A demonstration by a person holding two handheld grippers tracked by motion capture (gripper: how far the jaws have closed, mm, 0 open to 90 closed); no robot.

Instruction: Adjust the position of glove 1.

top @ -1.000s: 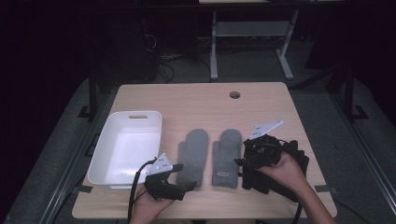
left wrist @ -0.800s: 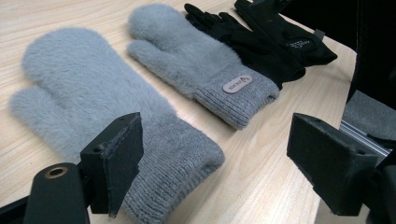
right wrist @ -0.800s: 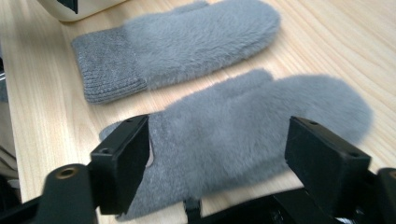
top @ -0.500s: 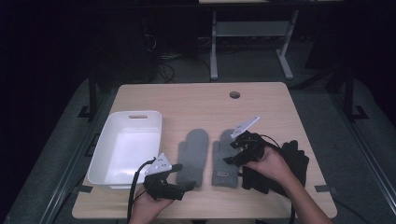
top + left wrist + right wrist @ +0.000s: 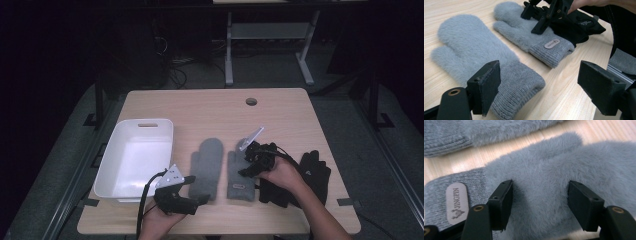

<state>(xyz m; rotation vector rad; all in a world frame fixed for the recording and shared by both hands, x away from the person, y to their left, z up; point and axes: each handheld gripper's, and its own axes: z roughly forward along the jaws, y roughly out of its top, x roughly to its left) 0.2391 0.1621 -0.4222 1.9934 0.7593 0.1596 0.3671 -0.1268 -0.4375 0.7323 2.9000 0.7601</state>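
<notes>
While half-closed — right gripper (image 5: pixel 540 205) on mitten (image 5: pixel 554 177)

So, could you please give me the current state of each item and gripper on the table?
White tub: empty, upright.
Left grey mitten: flat on the table, untouched.
Right grey mitten: flat, right gripper's jaws pressed into its fur.
Black gloves: lying by the table's right edge, under the right hand.
Left gripper: open, holding nothing, by the left mitten's cuff.
Right gripper: open, jaws just been closing, fur between them.
</notes>
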